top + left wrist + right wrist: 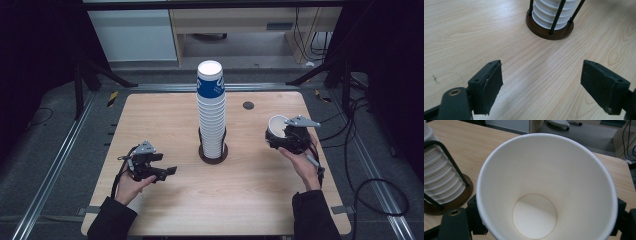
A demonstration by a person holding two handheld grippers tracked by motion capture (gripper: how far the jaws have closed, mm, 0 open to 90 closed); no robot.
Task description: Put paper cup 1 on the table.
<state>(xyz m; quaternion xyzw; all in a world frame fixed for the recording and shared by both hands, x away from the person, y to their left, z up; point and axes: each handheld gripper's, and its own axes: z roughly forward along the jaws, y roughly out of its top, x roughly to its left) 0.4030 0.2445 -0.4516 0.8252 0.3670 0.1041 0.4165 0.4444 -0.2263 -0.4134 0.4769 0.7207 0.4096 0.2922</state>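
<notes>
A stack of cups (211, 112) stands upright in a holder (213, 152) at the centre of the table (250, 195). The left gripper (167, 172) sits left of the holder, nearer the table's near edge, well apart from it. The right gripper (278, 138) is near the right edge, level with the holder, with a single cup (278, 126) between its jaws. A round insert (248, 105) lies near the far edge, right of the stack.

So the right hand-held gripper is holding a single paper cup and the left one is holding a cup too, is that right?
Not quite. The right hand-held gripper does hold a paper cup, but the left hand-held gripper holds nothing: the left gripper view shows its jaws wide apart over the bare table.
</notes>
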